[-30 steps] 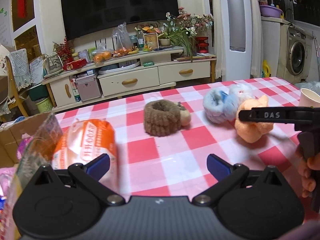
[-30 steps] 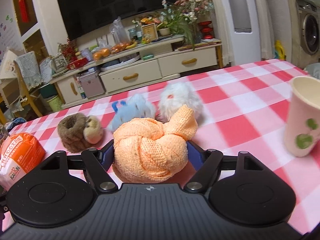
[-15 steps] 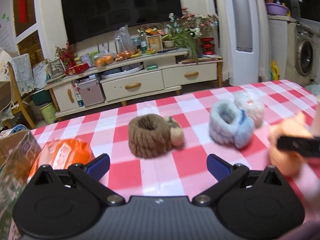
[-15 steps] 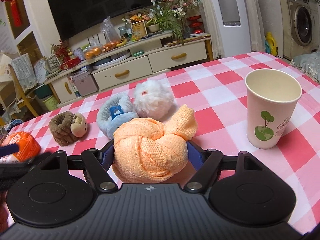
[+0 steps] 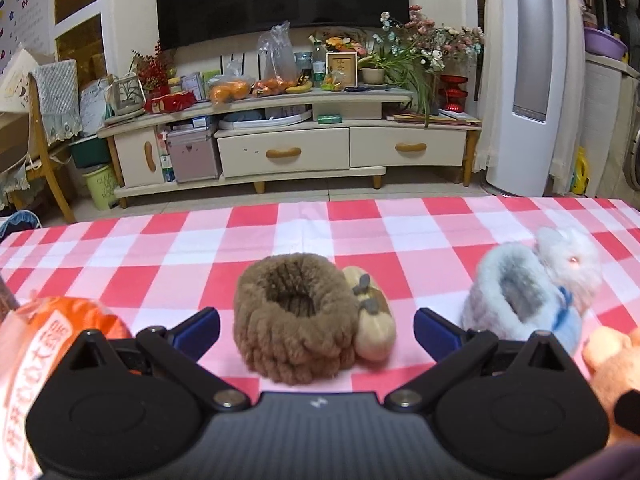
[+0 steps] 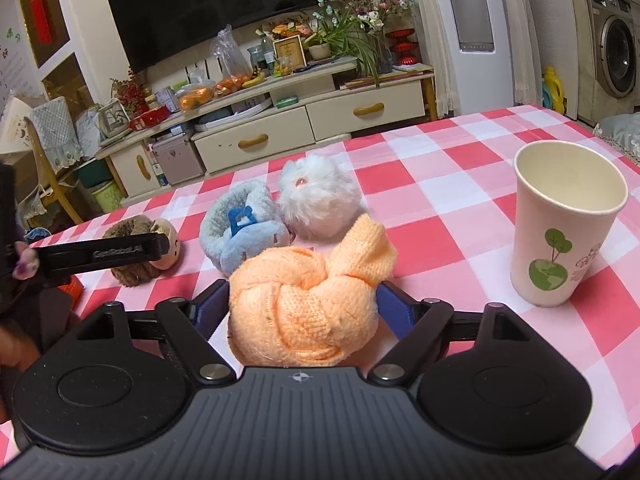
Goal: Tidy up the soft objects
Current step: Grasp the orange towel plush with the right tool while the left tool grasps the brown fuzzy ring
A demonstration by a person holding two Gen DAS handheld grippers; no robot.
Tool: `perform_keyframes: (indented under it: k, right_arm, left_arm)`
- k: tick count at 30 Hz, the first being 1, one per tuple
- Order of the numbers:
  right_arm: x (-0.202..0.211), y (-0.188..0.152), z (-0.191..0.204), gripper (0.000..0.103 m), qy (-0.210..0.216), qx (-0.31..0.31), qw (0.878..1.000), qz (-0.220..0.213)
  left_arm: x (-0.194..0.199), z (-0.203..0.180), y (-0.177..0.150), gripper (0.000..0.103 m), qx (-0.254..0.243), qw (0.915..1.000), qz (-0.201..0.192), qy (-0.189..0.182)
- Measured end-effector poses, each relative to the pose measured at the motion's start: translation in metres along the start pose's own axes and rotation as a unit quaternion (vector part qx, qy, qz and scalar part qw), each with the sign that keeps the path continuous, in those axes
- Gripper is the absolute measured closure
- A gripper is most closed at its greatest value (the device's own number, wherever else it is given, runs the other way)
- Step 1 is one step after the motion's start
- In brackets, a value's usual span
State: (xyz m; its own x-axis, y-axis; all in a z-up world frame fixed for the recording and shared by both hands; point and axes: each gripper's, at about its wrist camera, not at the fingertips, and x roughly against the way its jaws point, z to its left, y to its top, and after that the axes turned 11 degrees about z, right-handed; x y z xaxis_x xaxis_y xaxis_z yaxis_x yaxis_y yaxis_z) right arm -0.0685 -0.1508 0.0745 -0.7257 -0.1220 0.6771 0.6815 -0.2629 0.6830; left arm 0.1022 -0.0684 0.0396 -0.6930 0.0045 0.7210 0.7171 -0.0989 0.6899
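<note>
The knotted orange cloth [image 6: 306, 308] is lying on the checked desk [image 6: 452, 216] between the blue fingers of the right claw [image 6: 304, 312]. That claw's jaws are opening, gaps are showing on both sides of the cloth, and nothing is being gripped. At eleven o'clock from the cloth the blue scrunchie [image 6: 240, 226] is resting, touching the white fluffy ball [image 6: 316, 200] at its two o'clock. At nine o'clock the brown scrunchie [image 6: 130, 252] and its beige pumpkin charm [image 6: 170, 246] are sitting partly behind one black finger of the left claw.

The paper cup [image 6: 564, 236] is standing upright at three o'clock of the cloth, well apart, and nothing is showing inside it; only the right wrist view is catching it.

From the left wrist, the left claw [image 5: 316, 330] is standing wide open around the brown scrunchie [image 5: 296, 316], its fingers apart from it. This view alone is showing an orange food packet [image 5: 48, 340] at nine o'clock, at the desk's edge.
</note>
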Motion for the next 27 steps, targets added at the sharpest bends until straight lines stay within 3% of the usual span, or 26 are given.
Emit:
perform_keyframes:
  k: [7,10,14,16,27]
  right_arm:
    - [-0.005,0.000,0.001,0.002,-0.010,0.004,1.000,0.006]
    - [-0.006,0.000,0.002,0.002,-0.013,0.003,1.000,0.010]
    - [-0.006,0.002,0.002,0.009,-0.012,0.007,1.000,0.011]
    - [-0.006,0.002,0.003,0.009,-0.012,0.012,1.000,0.011]
    - [-0.005,0.001,-0.001,0.011,0.009,0.007,1.000,0.016]
  left_arm:
    - [-0.022,0.004,0.009,0.004,0.012,0.9997,0.020,-0.002]
    - [-0.027,0.009,0.008,0.017,0.021,0.9992,0.034,-0.006]
    - [-0.027,0.014,0.007,0.048,0.031,0.9983,0.042,-0.027]
    - [-0.025,0.014,0.008,0.053,0.034,0.9977,0.046,-0.036]
    - [0.006,0.008,-0.018,0.057,0.007,0.9964,0.059,-0.061]
